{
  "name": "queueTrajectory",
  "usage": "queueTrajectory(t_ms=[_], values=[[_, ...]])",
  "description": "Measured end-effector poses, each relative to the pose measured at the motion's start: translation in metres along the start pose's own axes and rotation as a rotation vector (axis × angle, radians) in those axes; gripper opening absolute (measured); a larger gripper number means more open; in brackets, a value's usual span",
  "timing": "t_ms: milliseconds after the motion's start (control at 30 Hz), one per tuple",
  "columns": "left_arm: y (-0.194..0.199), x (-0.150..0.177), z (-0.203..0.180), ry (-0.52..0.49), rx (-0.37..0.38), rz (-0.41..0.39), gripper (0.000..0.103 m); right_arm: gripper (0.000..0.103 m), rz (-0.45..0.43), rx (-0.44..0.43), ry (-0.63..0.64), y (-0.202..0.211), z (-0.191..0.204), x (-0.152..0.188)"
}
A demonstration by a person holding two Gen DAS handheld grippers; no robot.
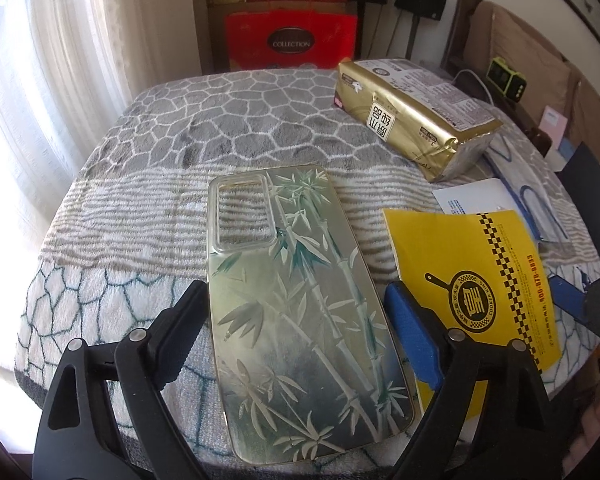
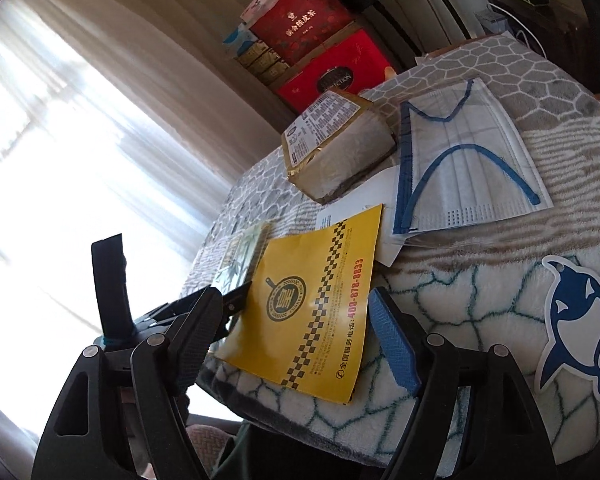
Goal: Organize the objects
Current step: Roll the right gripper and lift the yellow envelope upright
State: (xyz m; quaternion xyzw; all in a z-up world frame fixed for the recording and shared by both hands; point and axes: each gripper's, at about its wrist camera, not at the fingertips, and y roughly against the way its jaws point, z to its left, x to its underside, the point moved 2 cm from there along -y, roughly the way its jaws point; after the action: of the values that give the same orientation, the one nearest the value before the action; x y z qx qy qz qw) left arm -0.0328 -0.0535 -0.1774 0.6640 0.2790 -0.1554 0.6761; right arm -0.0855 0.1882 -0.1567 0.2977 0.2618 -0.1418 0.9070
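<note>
On a table draped in a patterned blanket (image 1: 160, 128): one phone case (image 1: 296, 304) printed with bamboo at centre; one yellow packet (image 1: 472, 280) at 3 o'clock; one gold tissue pack (image 1: 412, 120) at 1 o'clock; one white envelope (image 1: 472, 196) under the packet; one bagged face mask (image 2: 468, 156); one dolphin sticker (image 2: 580, 316), at 4 o'clock in the right wrist view. Two red gift boxes (image 1: 292, 40) stand at 12 o'clock.

case (image 1: 296, 312): glossy clear plastic, bamboo print | blanket (image 1: 148, 152): fuzzy matt fleece | pack (image 1: 412, 120): shiny gold foil | packet (image 2: 312, 300): smooth yellow, slight sheen | mask (image 2: 464, 160): matt pleated nonwoven | sticker (image 2: 580, 316): glossy
</note>
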Motion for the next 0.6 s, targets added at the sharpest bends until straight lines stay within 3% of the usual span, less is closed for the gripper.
queueTrajectory(t_ms=[167, 333, 467, 567, 600], values=[[0.0, 0.0, -0.001, 0.001, 0.0, 0.0, 0.087, 0.078, -0.02, -0.088, -0.075, 0.008, -0.004, -0.004], [-0.001, 0.0, 0.0, 0.005, 0.0, -0.003, 0.087, 0.078, -0.026, -0.03, -0.035, 0.007, 0.003, 0.0], [-0.001, 0.001, 0.0, 0.008, -0.003, -0.009, 0.087, 0.078, -0.042, -0.067, -0.058, 0.009, 0.003, -0.004], [-0.002, 0.002, -0.005, -0.009, 0.005, -0.013, 0.092, 0.07, 0.024, -0.109, -0.053, -0.006, 0.008, -0.003], [-0.001, 0.003, -0.006, -0.01, 0.008, -0.013, 0.092, 0.068, 0.04, -0.081, -0.024, -0.013, 0.013, 0.0]])
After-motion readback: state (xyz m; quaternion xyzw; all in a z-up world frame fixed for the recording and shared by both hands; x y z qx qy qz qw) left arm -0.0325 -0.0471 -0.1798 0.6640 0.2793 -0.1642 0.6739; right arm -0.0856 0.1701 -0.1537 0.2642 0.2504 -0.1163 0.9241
